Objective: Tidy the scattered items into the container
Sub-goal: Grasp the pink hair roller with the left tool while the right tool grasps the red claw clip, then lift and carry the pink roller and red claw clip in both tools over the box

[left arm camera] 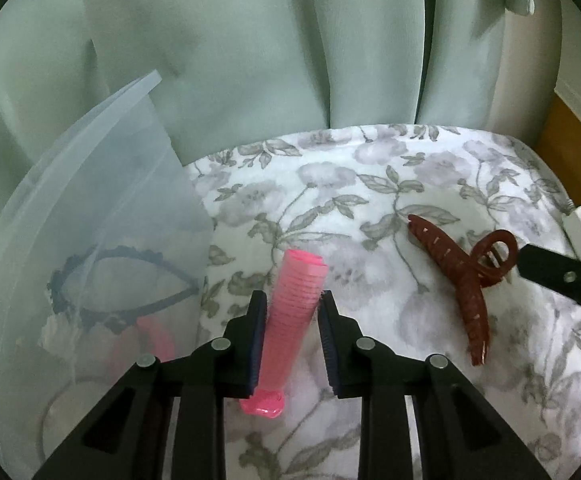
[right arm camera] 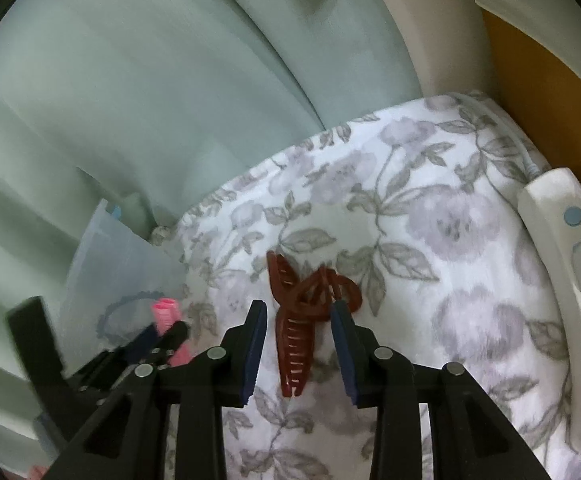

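A pink hair roller stands between the fingers of my left gripper, which is shut on it just right of the translucent plastic container. The container holds a dark scalloped headband and a pink item. A brown claw hair clip lies on the floral cloth. In the right wrist view my right gripper is open around the clip, with its fingers on either side and apart from it. The roller and the left gripper show at the left of that view.
Pale green curtains hang behind the cloth-covered surface. A white device with a blue button and its cord lie at the right edge. An orange-brown floor shows beyond it.
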Tool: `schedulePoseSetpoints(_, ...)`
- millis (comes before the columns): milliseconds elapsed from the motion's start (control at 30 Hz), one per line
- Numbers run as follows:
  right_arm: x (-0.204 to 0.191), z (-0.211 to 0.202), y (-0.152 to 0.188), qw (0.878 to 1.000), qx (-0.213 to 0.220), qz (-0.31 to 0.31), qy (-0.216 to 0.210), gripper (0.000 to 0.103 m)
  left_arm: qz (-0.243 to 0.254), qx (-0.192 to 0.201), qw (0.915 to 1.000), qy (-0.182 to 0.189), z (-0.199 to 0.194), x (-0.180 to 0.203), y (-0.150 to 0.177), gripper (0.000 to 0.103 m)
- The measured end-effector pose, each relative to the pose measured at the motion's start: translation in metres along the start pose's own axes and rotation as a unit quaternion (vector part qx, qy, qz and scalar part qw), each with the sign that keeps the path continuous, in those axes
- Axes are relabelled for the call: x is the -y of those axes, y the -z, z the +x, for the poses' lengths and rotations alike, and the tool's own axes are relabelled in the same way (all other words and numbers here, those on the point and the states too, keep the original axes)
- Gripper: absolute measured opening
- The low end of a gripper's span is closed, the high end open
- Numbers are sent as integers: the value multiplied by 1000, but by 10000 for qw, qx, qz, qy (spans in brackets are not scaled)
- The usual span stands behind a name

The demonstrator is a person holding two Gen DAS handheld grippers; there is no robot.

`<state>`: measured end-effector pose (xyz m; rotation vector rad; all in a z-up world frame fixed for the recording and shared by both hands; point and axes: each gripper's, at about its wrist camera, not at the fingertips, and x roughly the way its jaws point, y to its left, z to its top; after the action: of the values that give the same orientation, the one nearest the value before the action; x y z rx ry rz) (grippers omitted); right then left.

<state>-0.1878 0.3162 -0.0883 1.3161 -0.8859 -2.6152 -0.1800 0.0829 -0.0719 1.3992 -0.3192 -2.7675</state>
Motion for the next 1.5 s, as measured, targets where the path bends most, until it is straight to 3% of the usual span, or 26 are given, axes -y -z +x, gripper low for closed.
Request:
schedulePoseSetpoints(67, -3, 5, 1, 9999, -42, -81, 76, 49, -97, -7, 9999, 122, 1, -6, 1, 26)
schedulePoseSetpoints(100, -5, 7, 1, 9998, -70, -123, 123, 60, -152, -19, 9997, 186, 0, -9, 2, 26)
schedulePoseSetpoints(233, -8, 20, 0, 9990, -152, -287, 316, 64, -151, -62, 9995, 261, 9, -12, -2, 27)
schedulePoseSetpoints(567, -10, 60, -4, 9939, -447, -689, 735, 65, 71, -506, 9986, 127, 57, -5, -9, 30)
schedulePoseSetpoints(800, -11, 68, -7, 9930, -347, -779, 818, 66, 204, -534, 9984, -12, 70, 1, -8, 40)
schedulePoseSetpoints(900, -14, 69, -6, 9917, -318, -847, 910, 64, 172, -557, 9983, 21, 68, 0, -7, 39)
schedulePoseSetpoints(967, -13, 67, -7, 9926, -307, -797, 863, 63, 166, -571, 9982, 66, 65, -1, -7, 32)
schedulePoseSetpoints(1067, -11, 61, -6, 9943, -279, -694, 766, 59, 200, -580, 9981, 65, 61, -1, -5, 29)
schedulePoseSetpoints(1133, -12, 56, -4, 9946, -265, -664, 751, 52, 210, -578, 9981, 90, 54, 1, -2, 27)
schedulePoseSetpoints(1500, -22, 20, 23, 9960, -201, -579, 647, 52, 231, -703, 9963, 427, 19, 0, 23, 25)
